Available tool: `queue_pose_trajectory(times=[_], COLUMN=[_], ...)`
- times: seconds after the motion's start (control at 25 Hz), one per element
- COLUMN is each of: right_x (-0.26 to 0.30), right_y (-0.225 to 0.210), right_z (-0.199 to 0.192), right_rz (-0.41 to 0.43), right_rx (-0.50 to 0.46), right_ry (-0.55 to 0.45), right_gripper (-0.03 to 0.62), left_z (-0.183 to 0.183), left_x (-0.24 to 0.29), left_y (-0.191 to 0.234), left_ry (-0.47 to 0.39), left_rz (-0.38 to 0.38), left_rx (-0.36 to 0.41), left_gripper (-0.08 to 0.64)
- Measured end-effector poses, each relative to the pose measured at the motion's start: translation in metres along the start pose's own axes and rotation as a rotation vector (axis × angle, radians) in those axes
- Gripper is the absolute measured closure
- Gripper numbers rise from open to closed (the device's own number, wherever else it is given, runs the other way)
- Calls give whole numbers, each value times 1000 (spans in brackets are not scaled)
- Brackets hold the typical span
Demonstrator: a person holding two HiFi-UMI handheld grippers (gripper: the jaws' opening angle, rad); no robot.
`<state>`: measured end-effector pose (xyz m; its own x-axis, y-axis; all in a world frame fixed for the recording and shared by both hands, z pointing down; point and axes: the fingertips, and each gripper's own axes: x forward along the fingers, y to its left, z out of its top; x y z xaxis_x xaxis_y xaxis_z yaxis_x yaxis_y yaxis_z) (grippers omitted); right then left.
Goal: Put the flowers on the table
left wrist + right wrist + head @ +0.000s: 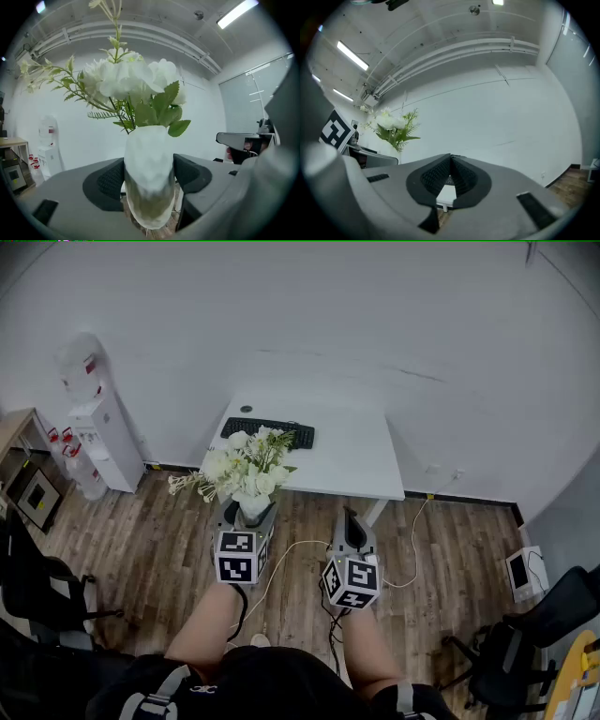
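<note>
I'm seeing bright, even light coming from the ceiling strip lights [236,12], which are glaring pure white in both gripper views, while shadows on the wood floor [141,549] are falling soft and faint. The wide lenses are bowing straight lines and darkening the gripper views' corners to black. The white flowers [131,77] are washing out against the pale wall [84,136], and the vase [150,173] is blurring slightly close to the lens.

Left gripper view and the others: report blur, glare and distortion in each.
Left gripper view: fisheye with black corners, the white vase soft up close, ceiling light strip glaring. Right gripper view: same fisheye, grey foreground soft. Head view: walls bow, light even.
</note>
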<state>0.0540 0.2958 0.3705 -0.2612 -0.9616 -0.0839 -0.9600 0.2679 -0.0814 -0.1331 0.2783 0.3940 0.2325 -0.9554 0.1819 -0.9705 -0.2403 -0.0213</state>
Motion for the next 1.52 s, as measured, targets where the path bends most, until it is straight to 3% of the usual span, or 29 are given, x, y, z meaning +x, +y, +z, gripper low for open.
queue_pose_trajectory(times=[0.36,0.8,1.08,1.52], right_x=[5,51,79,120], right_y=[22,71,85,72], right_z=[-8,-17,-26,-34], right_rz=[38,49,13,-7], right_rx=[12,23,24,8], right_ry=[8,18,8,2], right_gripper=[589,589,589,589], left_z=[-4,-5,-8,-5], left_x=[-2,20,41,84], left_y=[13,83,117,134], left_ry=[-8,-33,-37,-39], left_rz=[-1,-9,-26,-43], left_rx=[2,-26,-22,0], left_gripper=[227,227,227,227])
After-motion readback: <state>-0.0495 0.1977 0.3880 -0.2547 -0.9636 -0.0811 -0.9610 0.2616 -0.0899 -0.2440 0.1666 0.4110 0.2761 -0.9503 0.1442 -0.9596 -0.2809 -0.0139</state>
